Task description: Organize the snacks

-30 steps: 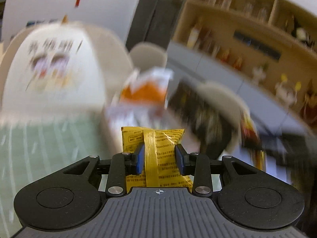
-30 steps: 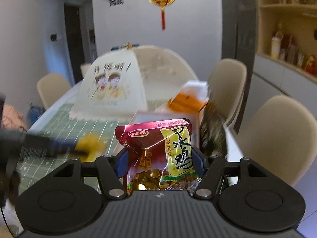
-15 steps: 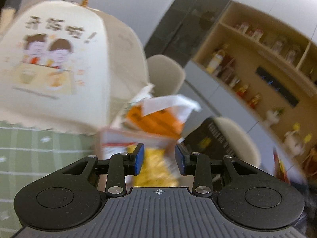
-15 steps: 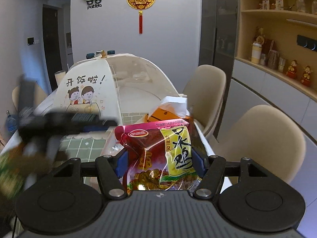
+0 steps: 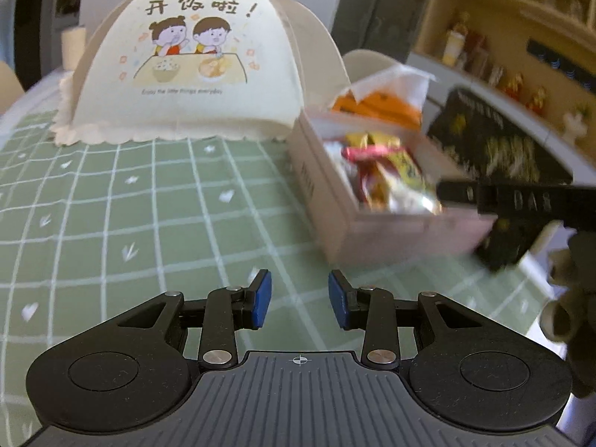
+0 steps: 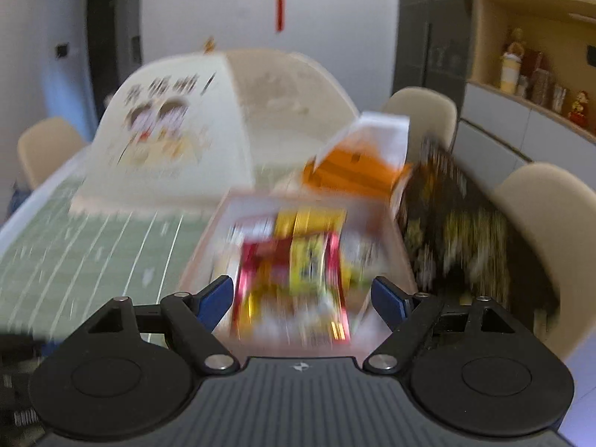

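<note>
Left hand-held gripper: jaws part-open, nothing between the blue pads; only the green checked cloth shows in the gap.
Left pose: tilted down over the tabletop, low centre of the left wrist view, pointing just left of the box.
Right hand-held gripper: jaws spread wide and have just been opening; the pads stand clear of the packet on both sides, so nothing is gripped.
Right pose: angled down over the box's open top; in the left wrist view it enters from the right edge as a blurred dark bar over the box's near corner.
Red-and-yellow packet: blurred, lying between the right jaws' line and in the box; seen in the left wrist view inside the box at centre right.
Other snacks: a yellow packet lies behind the red one; more wrappers are there, too blurred to tell.
Box: pale, open-topped, on the tabletop at centre right of the left wrist view; in the right wrist view it fills the lower centre.
Orange box: just behind the pale box, with white paper sticking up.
Black bag: just right of the box, tilted.
Food cover: cream dome with a cartoon print, upper left, behind the box.
Chairs: beige, at the right.
</note>
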